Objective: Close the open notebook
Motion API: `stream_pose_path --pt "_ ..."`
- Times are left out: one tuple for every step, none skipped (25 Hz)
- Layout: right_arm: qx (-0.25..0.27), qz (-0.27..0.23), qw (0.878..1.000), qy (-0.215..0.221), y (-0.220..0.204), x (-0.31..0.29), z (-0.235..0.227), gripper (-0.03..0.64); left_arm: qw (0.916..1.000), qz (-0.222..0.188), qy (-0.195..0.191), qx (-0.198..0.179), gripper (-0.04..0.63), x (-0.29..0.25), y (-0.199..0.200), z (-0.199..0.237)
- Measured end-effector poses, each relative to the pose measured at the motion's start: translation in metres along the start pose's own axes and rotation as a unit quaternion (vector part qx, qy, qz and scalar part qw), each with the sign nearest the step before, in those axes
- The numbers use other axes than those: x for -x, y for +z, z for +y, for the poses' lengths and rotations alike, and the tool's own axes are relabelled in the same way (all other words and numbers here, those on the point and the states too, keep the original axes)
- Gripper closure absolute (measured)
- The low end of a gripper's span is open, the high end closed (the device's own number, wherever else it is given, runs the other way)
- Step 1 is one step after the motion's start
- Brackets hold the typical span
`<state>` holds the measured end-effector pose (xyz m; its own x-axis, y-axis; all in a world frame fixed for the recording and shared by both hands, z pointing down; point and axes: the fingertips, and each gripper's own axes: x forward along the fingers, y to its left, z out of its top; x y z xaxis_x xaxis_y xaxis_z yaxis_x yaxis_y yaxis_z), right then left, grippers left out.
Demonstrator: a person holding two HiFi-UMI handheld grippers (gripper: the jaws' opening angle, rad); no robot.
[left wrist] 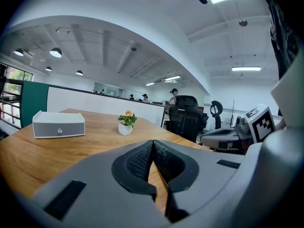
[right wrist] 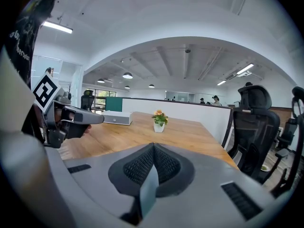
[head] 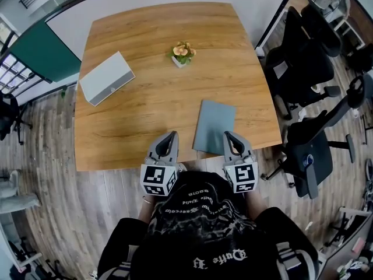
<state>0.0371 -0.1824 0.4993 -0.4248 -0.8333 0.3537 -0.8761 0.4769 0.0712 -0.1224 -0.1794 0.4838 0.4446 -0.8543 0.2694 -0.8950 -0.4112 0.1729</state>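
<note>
Head view: wood table (head: 145, 98), office chairs (head: 303, 69) off to the right of right gripper (head: 228, 135). Left gripper (head: 171, 135) alongside, both at near edge, pointing forward, jaws together, empty. Notebook (head: 214, 124) lies closed between them, nearest right gripper.

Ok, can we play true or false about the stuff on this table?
1. The notebook lies flat and closed on the wooden table. True.
2. The potted flower stands on the notebook. False: it stands on bare wood farther back, apart from the notebook.
3. The left gripper and the right gripper both have their jaws together, holding nothing. True.
4. The white box sits on the table's right side. False: in the head view it is on the left side, far from the notebook.
</note>
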Motion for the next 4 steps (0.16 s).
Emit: stream_pose_path --pt "0.000 -0.001 1.000 0.001 0.0009 0.0004 0.0000 0.612 1.0000 0.000 0.000 -0.001 0.574 0.0003 -0.0003 -0.0013" --pt "0.000 -0.001 1.000 0.002 0.0014 0.0011 -0.0003 0.612 1.0000 0.001 0.000 -0.002 0.574 0.0006 -0.0005 -0.0027" --pt "0.000 -0.001 1.000 0.002 0.0016 0.0018 -0.0009 0.612 1.0000 0.002 0.000 -0.002 0.574 0.0010 -0.0009 -0.0041" --pt "0.001 0.000 1.000 0.003 0.0018 0.0026 -0.0015 0.612 1.0000 0.003 0.000 -0.003 0.574 0.0013 -0.0012 -0.0054"
